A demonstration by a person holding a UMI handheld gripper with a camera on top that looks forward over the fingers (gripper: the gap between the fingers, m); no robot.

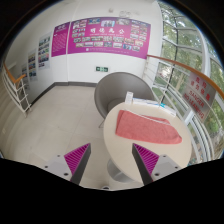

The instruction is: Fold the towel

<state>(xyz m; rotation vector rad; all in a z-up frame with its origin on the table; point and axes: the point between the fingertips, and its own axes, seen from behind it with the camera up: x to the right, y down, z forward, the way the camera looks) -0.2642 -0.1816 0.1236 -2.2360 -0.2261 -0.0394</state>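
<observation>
- Gripper view: looking down from well above a small round white table, with a pink towel lying flat on its right part.
- Gripper hovering clear of everything, 2 fingers spread wide, purple pads facing inward, nothing held between them.
- Towel roughly rectangular, long side running from near-left to far-right, beyond and to the right of the right finger; not yet touched, apparently not yet folded.
- Step in hand, by judgement: coming down to grasp 1 edge or corner for the first fold.
- Best done by shifting right and lowering until 1 finger slides under the near-left short edge, pinching only a single layer, then carrying it over to meet the far-right edge.
- Worth keeping the lift low so the cloth drags little and stays on the table.
- Right end of the towel sits close to the table rim; risk of pulling it off that side.
- Bare tabletop to the left of the towel for working.
- Grey chair just beyond the table, glass railing to the right; open floor to the left and far.
</observation>
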